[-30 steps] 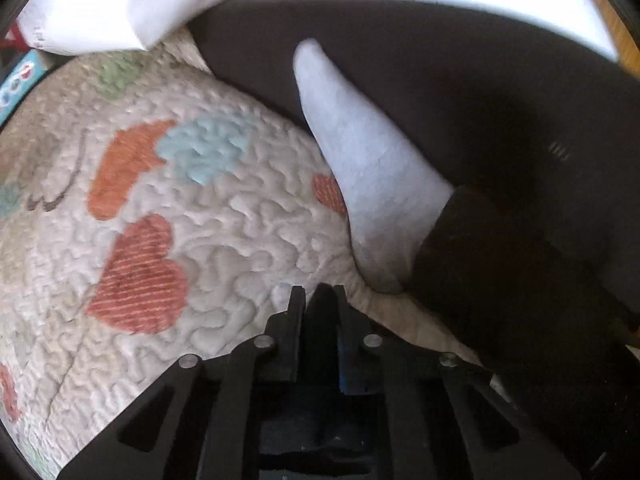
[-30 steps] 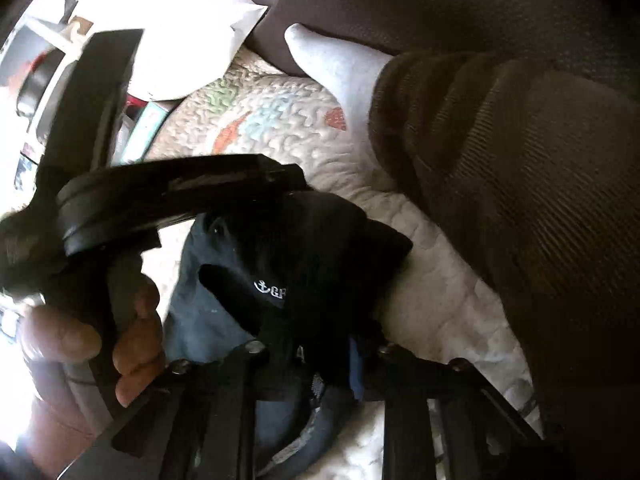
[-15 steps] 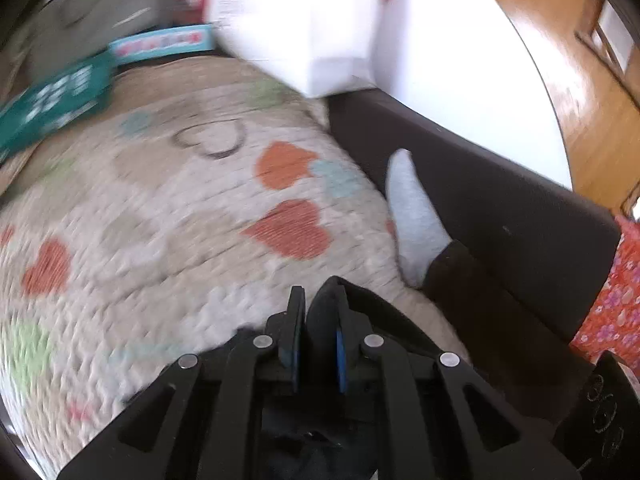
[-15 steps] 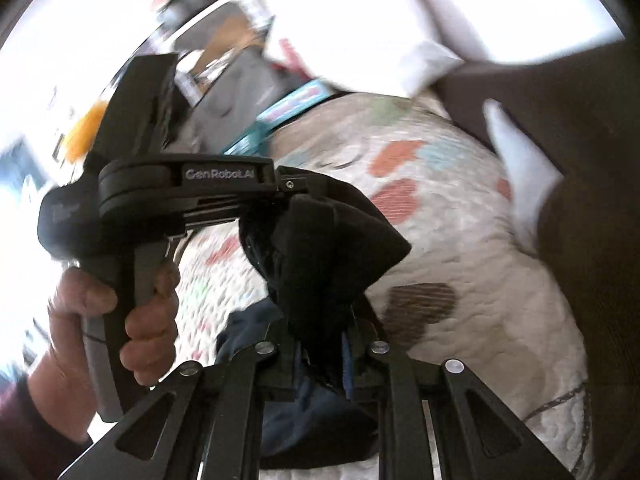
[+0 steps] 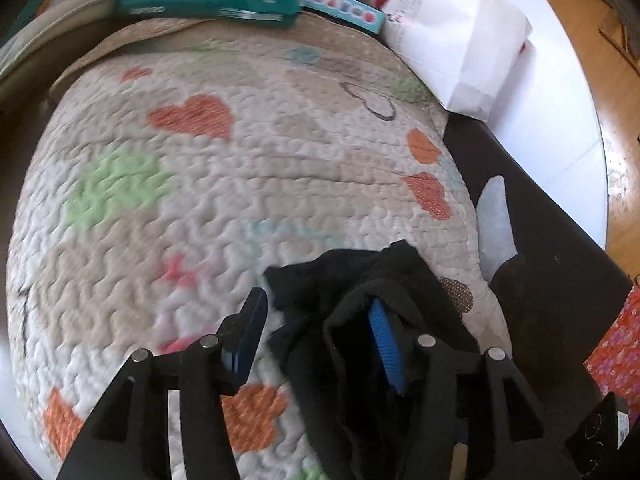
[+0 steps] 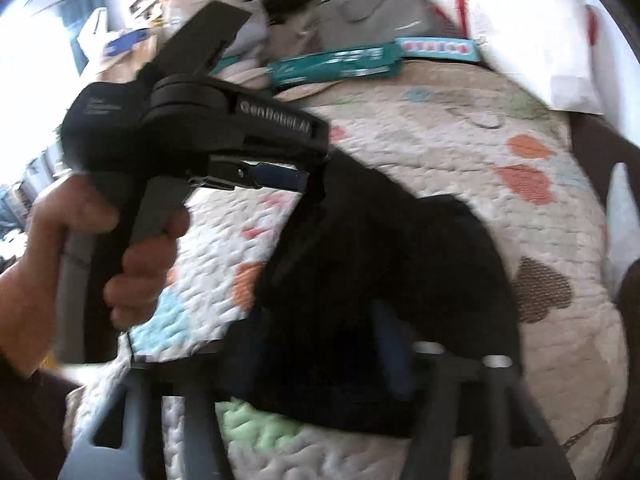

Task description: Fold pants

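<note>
The black pants [image 5: 340, 280] lie bunched on a quilt [image 5: 200, 220] printed with hearts. In the left wrist view my left gripper [image 5: 316, 320] hovers over the bunch, its jaws opening. The cloth drapes over the right blue pad [image 5: 384, 344], and the left pad is bare. In the blurred right wrist view the pants [image 6: 400, 248] spread between the fingers of my right gripper [image 6: 320, 352]. Its jaws are opening too, and the pads do not press. A hand [image 6: 132, 256] holds the left gripper [image 6: 316, 160] at the cloth's upper edge.
A person's grey-socked foot [image 5: 494, 216] and dark trouser leg rest at the quilt's right edge, against a dark brown border [image 5: 540, 220]. A teal box [image 5: 208, 0] and white paper bag [image 5: 452, 40] lie at the far side. Wooden floor [image 5: 616, 80] is beyond.
Both grippers swept across the quilt carrying the black cloth and rolled. Their jaws, shut on the cloth before, now stand apart and the cloth sags onto the quilt.
</note>
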`<state>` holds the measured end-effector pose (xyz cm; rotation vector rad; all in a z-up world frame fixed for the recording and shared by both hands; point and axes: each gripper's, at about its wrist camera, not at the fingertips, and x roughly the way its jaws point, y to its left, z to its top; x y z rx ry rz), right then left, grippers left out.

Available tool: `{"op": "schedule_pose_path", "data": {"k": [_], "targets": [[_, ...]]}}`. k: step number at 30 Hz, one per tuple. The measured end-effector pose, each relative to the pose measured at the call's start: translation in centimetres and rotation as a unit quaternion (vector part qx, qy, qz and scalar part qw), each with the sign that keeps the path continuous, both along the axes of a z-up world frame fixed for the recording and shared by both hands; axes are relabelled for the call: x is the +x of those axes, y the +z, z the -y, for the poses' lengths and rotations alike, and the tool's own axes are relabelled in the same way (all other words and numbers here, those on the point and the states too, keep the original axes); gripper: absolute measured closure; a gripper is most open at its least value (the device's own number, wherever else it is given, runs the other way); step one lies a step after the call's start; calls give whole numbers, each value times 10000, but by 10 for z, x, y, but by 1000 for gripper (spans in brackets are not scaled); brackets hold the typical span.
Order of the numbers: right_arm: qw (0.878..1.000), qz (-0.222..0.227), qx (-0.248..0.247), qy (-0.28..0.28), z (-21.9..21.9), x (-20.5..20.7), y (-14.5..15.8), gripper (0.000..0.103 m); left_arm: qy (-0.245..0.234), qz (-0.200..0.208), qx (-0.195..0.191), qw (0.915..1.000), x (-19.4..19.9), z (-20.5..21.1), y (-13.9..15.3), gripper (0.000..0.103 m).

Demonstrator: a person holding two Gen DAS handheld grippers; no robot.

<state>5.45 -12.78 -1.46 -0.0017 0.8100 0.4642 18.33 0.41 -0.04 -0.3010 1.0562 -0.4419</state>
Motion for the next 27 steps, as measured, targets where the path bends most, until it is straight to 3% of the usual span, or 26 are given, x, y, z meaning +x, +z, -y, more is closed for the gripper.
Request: {"op": "schedule_pose_path", "data": {"k": [4,8,10,13,17,20,23,27], "targets": [[9990,-64,-179,399,-11,-16,2,32,133,-27,263,9996,-17,-17,-6,50],[9992,-180,31,348,5,-20,12,32,402,-249,603,9971,-25,-40,-22,48],[9994,-228,174,184,17,-20,17,32,776,-408,614,9943,-23,-59,-26,49],[9985,-208,476,-189,46,-13,32,32,1234,-345,107,9917,-35,-81,-8,49],[9950,-11,430,-906,80,1,49,32,1158,92,21,9932,-49,-55,34,49],[9881,-8,179,-1530,100,16,50,32,1051,177,125,9942,-43,-20,43,48],[9814,-180,266,-1892,118,24,39,32,982,175,939,9906,-33,22,33,48],[9781,-447,348,-2002,129,25,21,32,1033,142,2398,9652,-36,45,0,48]]}}
